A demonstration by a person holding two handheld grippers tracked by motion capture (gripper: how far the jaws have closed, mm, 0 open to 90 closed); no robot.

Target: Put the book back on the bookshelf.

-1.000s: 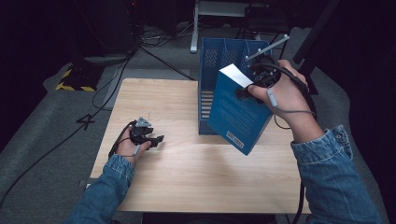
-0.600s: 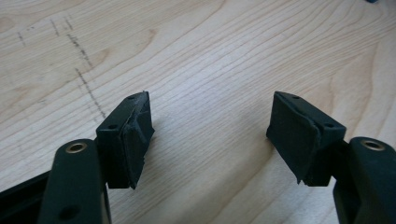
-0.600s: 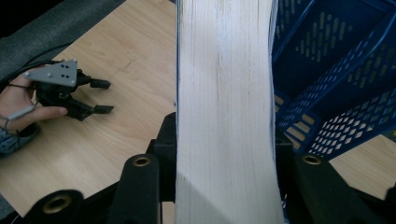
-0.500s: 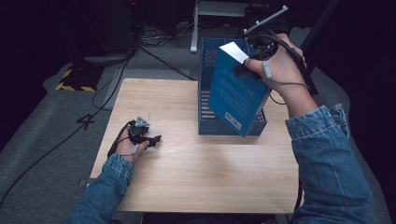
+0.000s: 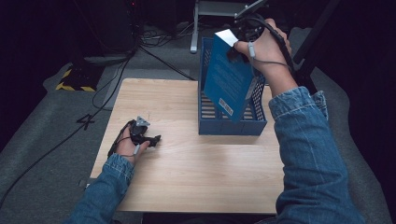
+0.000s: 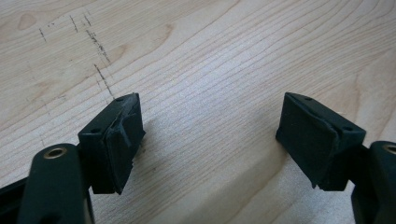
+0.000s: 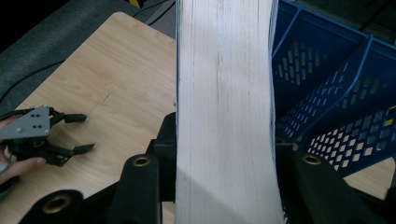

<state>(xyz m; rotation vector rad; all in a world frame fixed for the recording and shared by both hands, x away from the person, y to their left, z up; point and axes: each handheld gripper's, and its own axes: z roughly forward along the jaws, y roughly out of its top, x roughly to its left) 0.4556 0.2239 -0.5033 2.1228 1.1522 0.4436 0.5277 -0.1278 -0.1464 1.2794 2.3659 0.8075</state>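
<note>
Since the earlier frames the right hand-held gripper [image 5: 243, 35] has carried the thick blue-covered book [image 5: 229, 77] up and back; its lower corner now hangs inside the blue perforated plastic file rack [image 5: 232, 126], tilted, top end toward the far side. Right jaws clamp the book at its upper end, pressed against both covers either side of the white page block [image 7: 224, 112]. Left hand-held gripper [image 5: 150, 138] is unmoved on the light wood counter [image 5: 196, 177], jaws spread wide, holding nothing, well apart from the book.
</note>
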